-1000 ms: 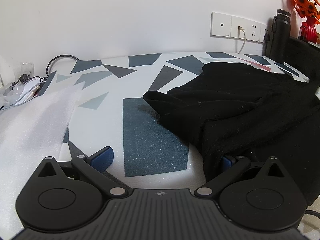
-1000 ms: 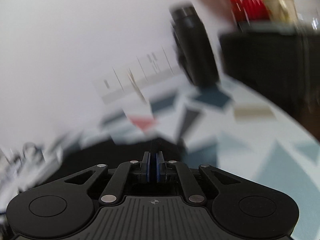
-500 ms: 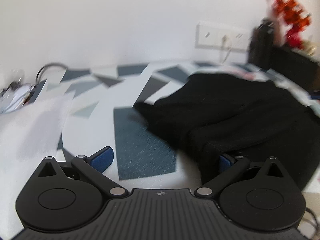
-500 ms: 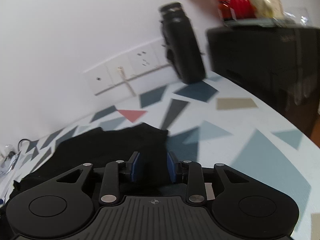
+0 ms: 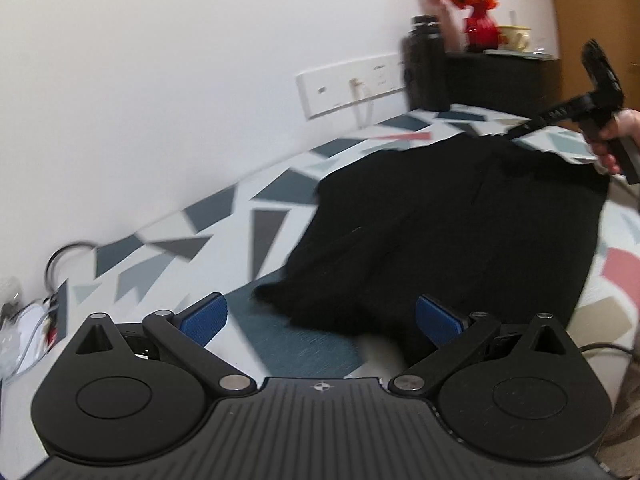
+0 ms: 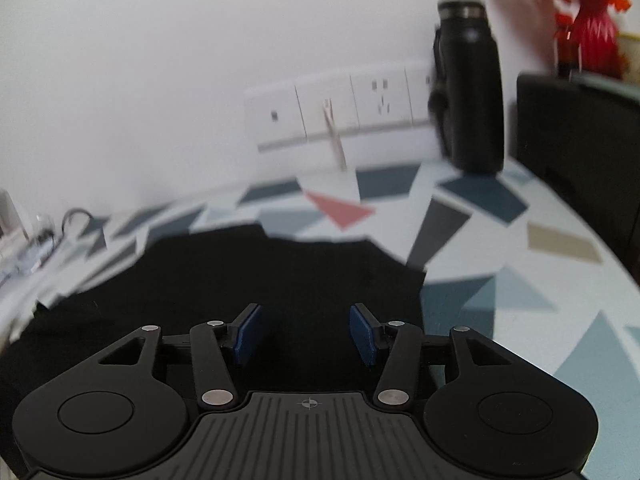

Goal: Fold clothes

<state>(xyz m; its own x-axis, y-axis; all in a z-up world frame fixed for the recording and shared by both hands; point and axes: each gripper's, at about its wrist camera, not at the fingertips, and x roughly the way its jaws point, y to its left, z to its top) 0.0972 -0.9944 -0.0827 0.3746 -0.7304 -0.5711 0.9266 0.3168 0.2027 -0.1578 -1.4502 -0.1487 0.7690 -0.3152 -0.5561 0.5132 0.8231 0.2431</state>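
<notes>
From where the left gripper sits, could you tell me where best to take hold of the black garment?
Probably the near hem corner of the black garment, just ahead of the open left gripper. That edge lies loose on the patterned table, so come in low from the near side.

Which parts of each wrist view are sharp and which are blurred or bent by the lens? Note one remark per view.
Left wrist view: the left gripper is sharp, while the black garment and patterned table smear with motion; the wall line bows from fisheye. Right wrist view: the right gripper is crisp, the black bottle and red vase are blurred.
</notes>
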